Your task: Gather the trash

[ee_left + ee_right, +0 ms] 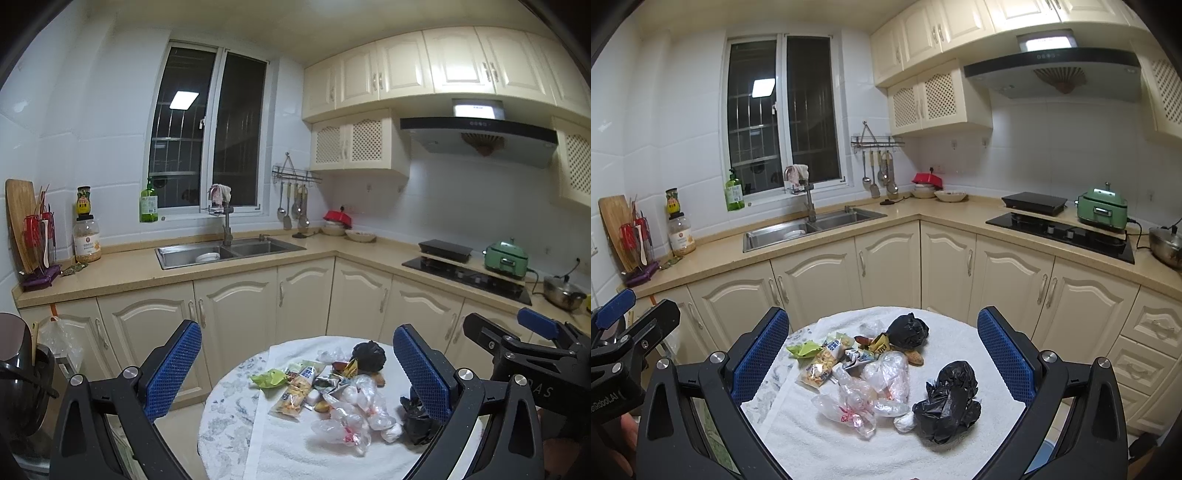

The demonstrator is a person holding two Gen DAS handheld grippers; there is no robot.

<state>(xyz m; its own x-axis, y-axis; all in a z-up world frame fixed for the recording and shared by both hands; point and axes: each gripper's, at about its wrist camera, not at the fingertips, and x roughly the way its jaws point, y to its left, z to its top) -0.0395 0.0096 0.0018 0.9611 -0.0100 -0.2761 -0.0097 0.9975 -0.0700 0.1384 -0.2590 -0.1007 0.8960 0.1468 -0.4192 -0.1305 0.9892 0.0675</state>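
The trash sits in a loose heap on the white towel (849, 454) that covers the small round table (225, 402), and every place here is given from that heap. At its near right edge lies a crumpled black bag (947, 402), with a second black bag (908, 330) knotted into a ball at the far side. Between them are clear plastic bags (882, 384) with red print; to the left of these lies a snack packet (822, 363), with a green wrapper (801, 349) beyond that at the far left. Small wrappers and what may be a peel or a nut fill the middle of the heap, though they are too small to name with confidence. Both tools hang above the near side of the heap and touch nothing: the right gripper (882, 354) has its blue pads spread wide with the whole pile showing between them, and the left gripper (297, 373) is likewise wide apart and empty. No bin can be made out for certain; a thin plastic bag (61, 341) hanging on a cabinet door (144, 343), well to the left of the heap, might serve. By my judgement the task stands at its opening, the first pick not yet made. The next move calls for choosing one piece, likely the near black bag under the right tool, then lowering the pads on either side of it and closing on its bulk, not on a loose fold.
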